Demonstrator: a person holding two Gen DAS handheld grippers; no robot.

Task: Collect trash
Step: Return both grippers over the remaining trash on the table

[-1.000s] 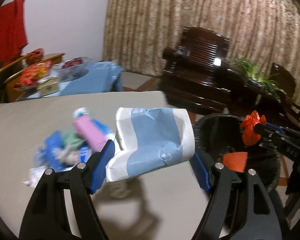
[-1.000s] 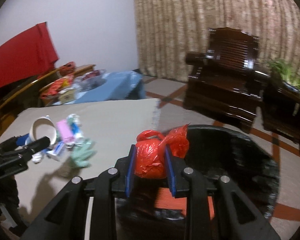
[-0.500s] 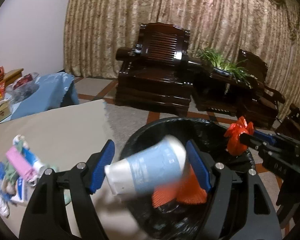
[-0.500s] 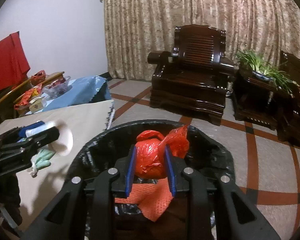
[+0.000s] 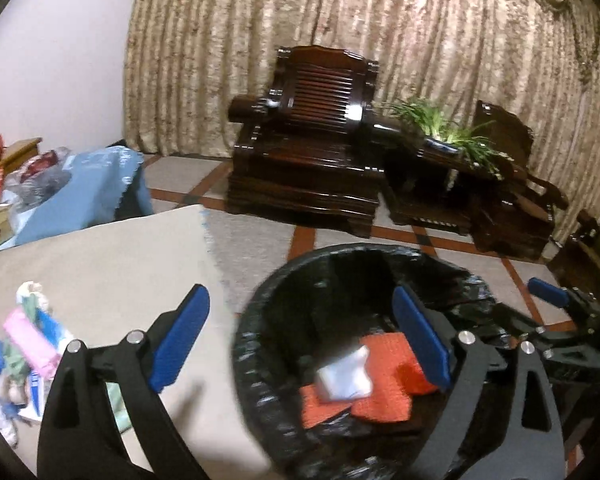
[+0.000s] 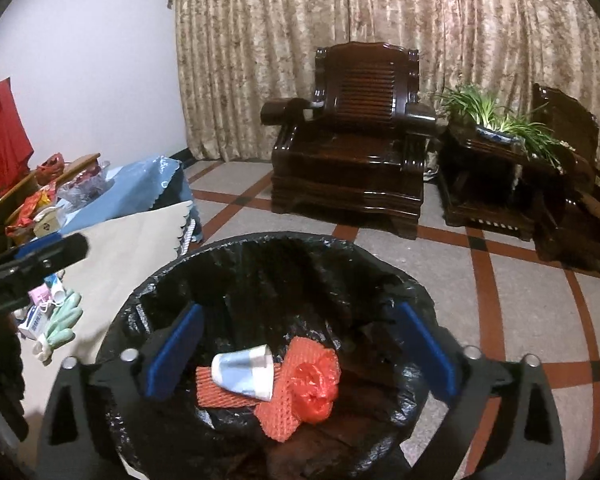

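A bin lined with a black bag (image 6: 396,280) stands on the floor beside the table. In it lie a white and blue paper cup (image 6: 244,372), a red plastic bag (image 6: 314,390) and orange foam netting (image 6: 220,394). My right gripper (image 6: 300,354) is open and empty above the bin. My left gripper (image 5: 300,340) is open and empty over the bin's (image 5: 260,320) left rim; the cup (image 5: 344,376) shows blurred below it. More trash (image 5: 28,344) lies on the beige table (image 5: 100,264): pink and blue wrappers and a green glove (image 6: 60,324).
A dark wooden armchair (image 6: 356,152) and a side table with a plant (image 6: 496,124) stand before the curtain. A blue-covered table with clutter (image 6: 100,188) is at far left. The floor (image 6: 520,300) is tiled with red lines.
Both grippers moved over the bin and opened. The left one let go of the paper cup and the right one let go of the red bag; both now lie in the bin.
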